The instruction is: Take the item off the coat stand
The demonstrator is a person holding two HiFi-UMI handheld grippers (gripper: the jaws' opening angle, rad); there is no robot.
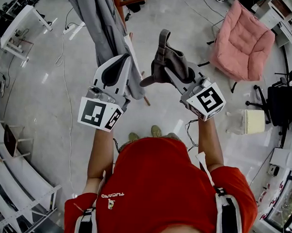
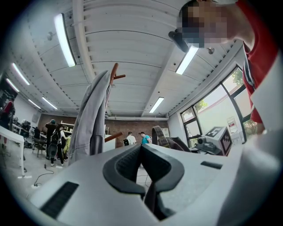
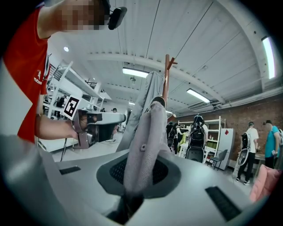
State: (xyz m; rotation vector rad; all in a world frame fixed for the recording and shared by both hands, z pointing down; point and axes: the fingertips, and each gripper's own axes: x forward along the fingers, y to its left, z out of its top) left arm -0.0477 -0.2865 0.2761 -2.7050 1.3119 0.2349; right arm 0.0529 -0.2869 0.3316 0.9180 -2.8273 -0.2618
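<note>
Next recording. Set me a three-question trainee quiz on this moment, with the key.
1. Multiple choice: what is the right gripper clamped on? A) brown bag B) shoe C) cable
2. True or false: the left gripper holds the grey garment.
3. Fill in: the soft chair on the floor is coloured ___.
Key: 1 A; 2 false, its jaws are together and empty; 3 pink.
</note>
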